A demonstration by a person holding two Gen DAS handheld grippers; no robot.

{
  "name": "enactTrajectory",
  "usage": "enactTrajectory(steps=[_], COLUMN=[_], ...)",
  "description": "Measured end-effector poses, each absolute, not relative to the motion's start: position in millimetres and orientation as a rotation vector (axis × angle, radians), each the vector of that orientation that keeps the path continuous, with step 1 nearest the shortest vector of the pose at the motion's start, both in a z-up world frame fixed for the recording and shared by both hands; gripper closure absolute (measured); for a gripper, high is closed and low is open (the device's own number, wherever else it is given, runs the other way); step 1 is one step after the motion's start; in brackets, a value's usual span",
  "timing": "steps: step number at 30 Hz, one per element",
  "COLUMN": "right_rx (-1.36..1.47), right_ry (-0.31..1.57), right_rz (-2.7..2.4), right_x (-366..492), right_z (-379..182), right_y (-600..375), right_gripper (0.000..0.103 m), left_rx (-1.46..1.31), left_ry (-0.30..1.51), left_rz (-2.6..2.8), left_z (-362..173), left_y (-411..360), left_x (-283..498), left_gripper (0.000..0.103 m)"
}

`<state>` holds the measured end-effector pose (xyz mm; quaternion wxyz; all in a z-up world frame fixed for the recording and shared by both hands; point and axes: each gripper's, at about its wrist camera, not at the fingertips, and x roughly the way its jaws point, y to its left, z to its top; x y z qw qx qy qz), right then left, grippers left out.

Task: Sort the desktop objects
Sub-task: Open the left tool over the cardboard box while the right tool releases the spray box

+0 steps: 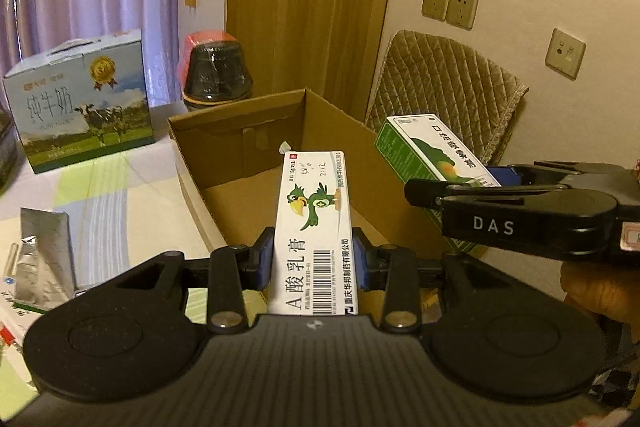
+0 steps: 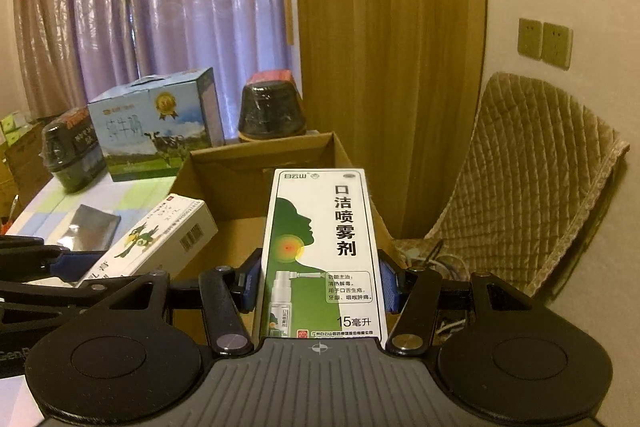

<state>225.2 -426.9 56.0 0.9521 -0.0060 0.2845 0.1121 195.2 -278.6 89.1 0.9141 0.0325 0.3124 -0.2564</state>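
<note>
My left gripper [image 1: 314,259] is shut on a long white ointment box with a green parrot [image 1: 314,227], held over the near end of an open cardboard box [image 1: 240,123]. My right gripper [image 2: 320,283] is shut on a green-and-white throat spray box [image 2: 324,247], held above the right side of the same cardboard box [image 2: 256,163]. In the left wrist view the spray box [image 1: 432,151] and the right gripper [image 1: 464,187] sit at the right, beside the carton's right wall. In the right wrist view the ointment box [image 2: 160,239] shows at lower left.
A blue milk carton with a cow [image 1: 84,99] and a black wrapped jar [image 1: 218,71] stand behind the cardboard box. A silver foil pouch [image 1: 44,259] and other small packs lie on the checked tablecloth at left. A quilted chair back [image 2: 528,179] stands at right by the wall.
</note>
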Motion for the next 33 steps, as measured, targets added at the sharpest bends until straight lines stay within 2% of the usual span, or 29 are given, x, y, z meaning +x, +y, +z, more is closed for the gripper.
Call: enactTrajectory(steps=[8, 22, 26, 33], right_rx=[-0.001, 0.036, 0.041, 0.048], right_ry=[0.593, 0.59, 0.567, 0.552], right_rz=[0.23, 0.288, 0.28, 0.269], right_x=[233.6, 237.0, 234.2, 217.0], right_z=[47.5, 52.5, 60.2, 73.9], right_y=[-429.1, -416.3, -414.8, -417.5], right_gripper=[0.05, 0.05, 0.044, 0.039], left_rx=[0.071, 0.045, 0.043, 0.036], left_ry=[0.663, 0.648, 0.649, 0.644], left_rz=[-0.523, -0.449, -0.442, -0.433], left_z=[77.4, 84.3, 84.8, 88.2], left_y=[-286.0, -247.0, -240.4, -227.8], left_x=[211.1, 204.6, 201.5, 187.8], left_gripper=[0.068, 0.064, 0.064, 0.061])
